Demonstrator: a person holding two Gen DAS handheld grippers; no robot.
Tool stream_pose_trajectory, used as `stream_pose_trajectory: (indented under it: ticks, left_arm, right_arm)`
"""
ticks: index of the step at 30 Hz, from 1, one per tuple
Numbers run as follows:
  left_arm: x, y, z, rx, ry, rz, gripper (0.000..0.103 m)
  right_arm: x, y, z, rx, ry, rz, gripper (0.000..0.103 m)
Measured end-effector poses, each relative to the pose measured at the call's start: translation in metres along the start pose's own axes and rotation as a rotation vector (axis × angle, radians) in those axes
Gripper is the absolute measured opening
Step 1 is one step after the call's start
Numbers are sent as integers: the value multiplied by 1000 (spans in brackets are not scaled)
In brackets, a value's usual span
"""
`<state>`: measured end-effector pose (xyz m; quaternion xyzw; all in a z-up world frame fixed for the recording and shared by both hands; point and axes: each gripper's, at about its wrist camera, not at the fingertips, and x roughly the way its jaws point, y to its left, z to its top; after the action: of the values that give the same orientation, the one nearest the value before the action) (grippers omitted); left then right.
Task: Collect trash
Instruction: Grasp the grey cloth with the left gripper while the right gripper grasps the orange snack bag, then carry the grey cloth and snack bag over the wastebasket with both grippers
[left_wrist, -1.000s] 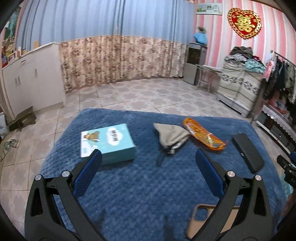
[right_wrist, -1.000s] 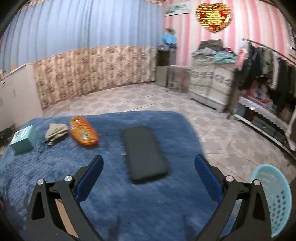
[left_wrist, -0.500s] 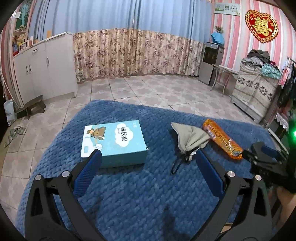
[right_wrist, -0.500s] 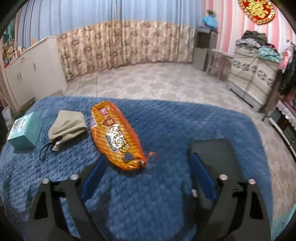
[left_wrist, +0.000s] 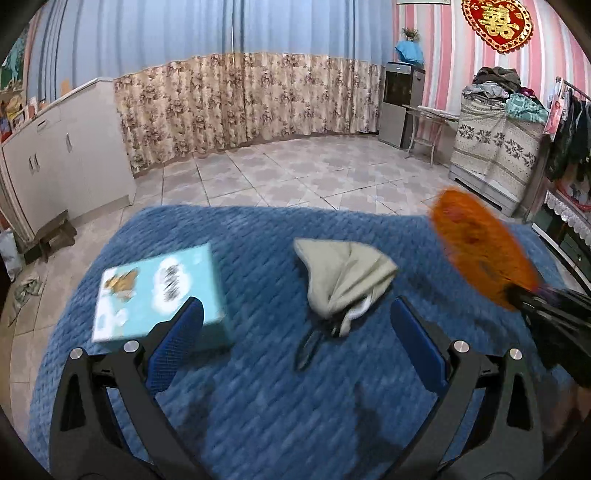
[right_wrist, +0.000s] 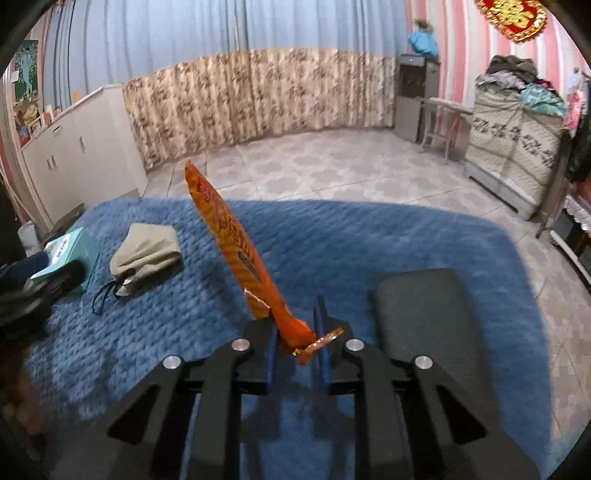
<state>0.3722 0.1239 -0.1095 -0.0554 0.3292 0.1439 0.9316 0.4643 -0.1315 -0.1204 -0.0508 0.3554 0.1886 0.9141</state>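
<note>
Left wrist view: the left gripper (left_wrist: 295, 328) hangs over the blue blanket (left_wrist: 258, 424) with its fingers spread wide and nothing between them. The teal box (left_wrist: 159, 291) sits by the left finger, the beige pouch (left_wrist: 343, 277) just ahead. Off to the right, the orange wrapper (left_wrist: 480, 251) is up in the air, blurry.

Right wrist view: the right gripper (right_wrist: 295, 332) is closing its fingers on the wrapper's (right_wrist: 236, 243) near tail, the rest sticking up and away. I'd pinch the crimped end firmly, since it's thin and floppy. The dark flat case (right_wrist: 424, 321) lies just to the right, so swing clear of it. Plenty of open blanket (right_wrist: 332, 240) and tiled floor (right_wrist: 332, 166) beyond.
</note>
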Motion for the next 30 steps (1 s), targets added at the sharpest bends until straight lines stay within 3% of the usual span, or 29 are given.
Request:
stream_pose_trajectory:
  ticks: [8,12,13,17,20,24,28,30]
  left_arm:
    - [67,-15,22,-19,137,-36,98]
    - [90,-24,19,44,186,-16,93]
    - [92,-27,19,71,182,-12,89]
    - [95,-47,13,157,200,-80,42]
    - [91,-66,10,233,194,-93,19]
    - [84,-81,5,279,194,-111,12]
    - [56,-98,2,254,210,-212,11]
    - [32,-114,-1,281,181,-252,11]
  right_arm:
    - [-83,-67,-28,124,-1,-121,18]
    - [-120,-94,-50,187,-24,-153,18]
    - [-126,-97,-53,194,-27,-160,18]
    - [-158,-123,-75,263,-50,-198,18]
    - [-181,-143,-93,320,-65,-220,18]
    - [-213,-166,-113,373,-87,-253,18]
    - [-244,-185,-127,396,-105,-297,18]
    - [-261,-200,-136,425,-115,-313,18]
